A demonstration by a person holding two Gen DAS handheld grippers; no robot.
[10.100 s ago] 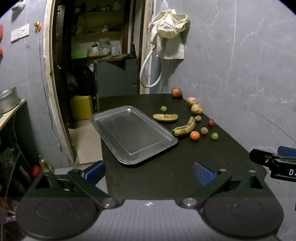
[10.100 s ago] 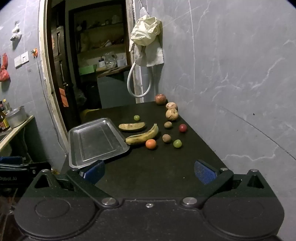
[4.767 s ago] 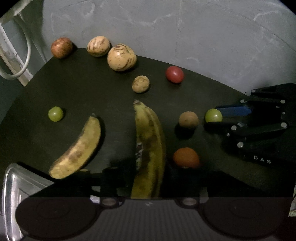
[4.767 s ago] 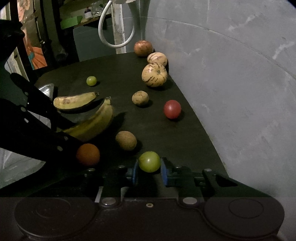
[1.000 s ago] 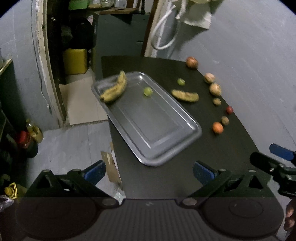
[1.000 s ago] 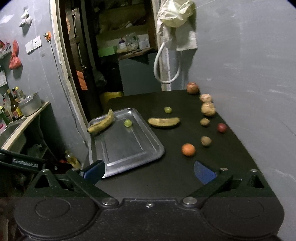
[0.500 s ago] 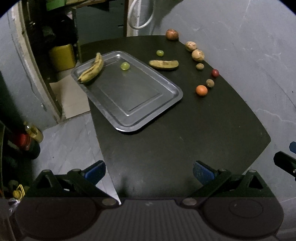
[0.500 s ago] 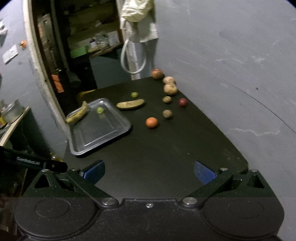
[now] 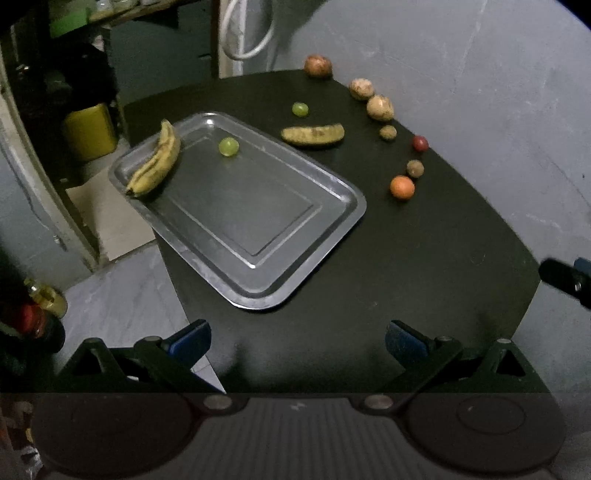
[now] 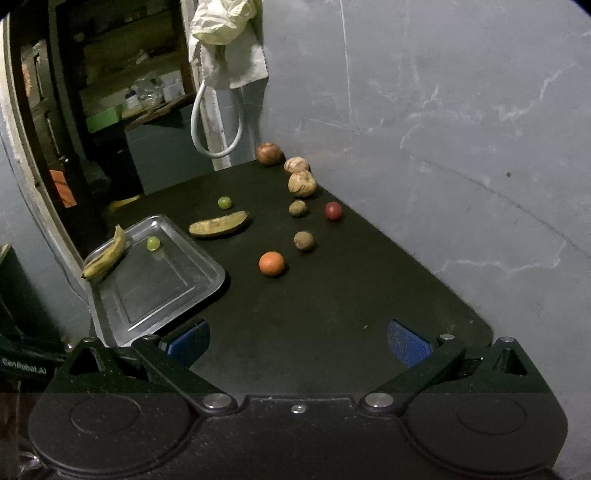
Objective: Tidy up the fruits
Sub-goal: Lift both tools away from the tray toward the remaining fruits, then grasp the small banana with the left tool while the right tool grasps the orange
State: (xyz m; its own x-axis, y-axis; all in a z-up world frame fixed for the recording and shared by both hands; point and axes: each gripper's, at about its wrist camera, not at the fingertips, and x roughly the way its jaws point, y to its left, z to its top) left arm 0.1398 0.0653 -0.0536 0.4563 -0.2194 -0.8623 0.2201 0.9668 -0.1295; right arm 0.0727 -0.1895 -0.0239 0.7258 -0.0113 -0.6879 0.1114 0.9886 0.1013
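Observation:
A metal tray (image 9: 314, 236) (image 10: 199, 284) lies on the black table and holds a banana (image 9: 157, 164) (image 10: 107, 254) and a green fruit (image 9: 228, 146) (image 10: 153, 243). On the table lie a second banana (image 9: 313, 134) (image 10: 218, 224), another green fruit (image 9: 300, 109) (image 10: 224, 202), an orange (image 9: 402, 187) (image 10: 272, 263), a red fruit (image 9: 420, 143) (image 10: 333, 211) and several brown and striped fruits (image 9: 379, 107) (image 10: 302, 183). My left gripper (image 9: 295, 339) and right gripper (image 10: 297, 341) are open and empty, above the table's near edge.
A grey wall (image 10: 443, 147) runs along the table's right side. An open doorway with shelves (image 10: 110, 92), a hose and a hanging cloth (image 10: 221, 22) are at the back. A yellow can (image 9: 90, 131) and bottles (image 9: 44, 299) stand on the floor at left.
Both grippers have drifted slightly toward the table over the last second. The fruits and tray have not moved in that time.

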